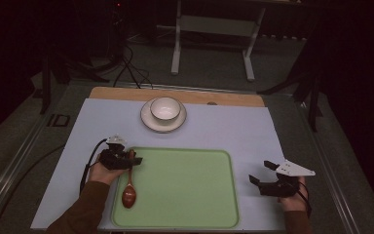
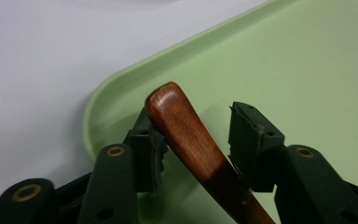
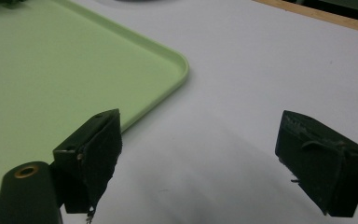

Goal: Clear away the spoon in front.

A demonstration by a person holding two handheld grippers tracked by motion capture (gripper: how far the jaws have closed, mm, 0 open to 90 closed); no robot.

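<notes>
My left hand-held gripper (image 2: 198, 140) straddles the wooden spoon (image 2: 191, 140) handle on the green tray (image 1: 185, 195), jaws not yet pinched. Grasping step, I judge; next, squeeze. My right hand-held gripper (image 3: 205, 154) idles, spread, over the tabletop (image 3: 270, 70).

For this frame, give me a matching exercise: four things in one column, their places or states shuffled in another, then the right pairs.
Things:
1. spoon
2. bowl
3. left claw
4. right claw

Places or states:
A. stands on a saucer beyond the tray
B. open over bare table, right of the tray
C. lies along the tray's left edge
D. jaws either side of a wooden handle, a gap on one side

Pairs: 1-C, 2-A, 3-D, 4-B
</notes>
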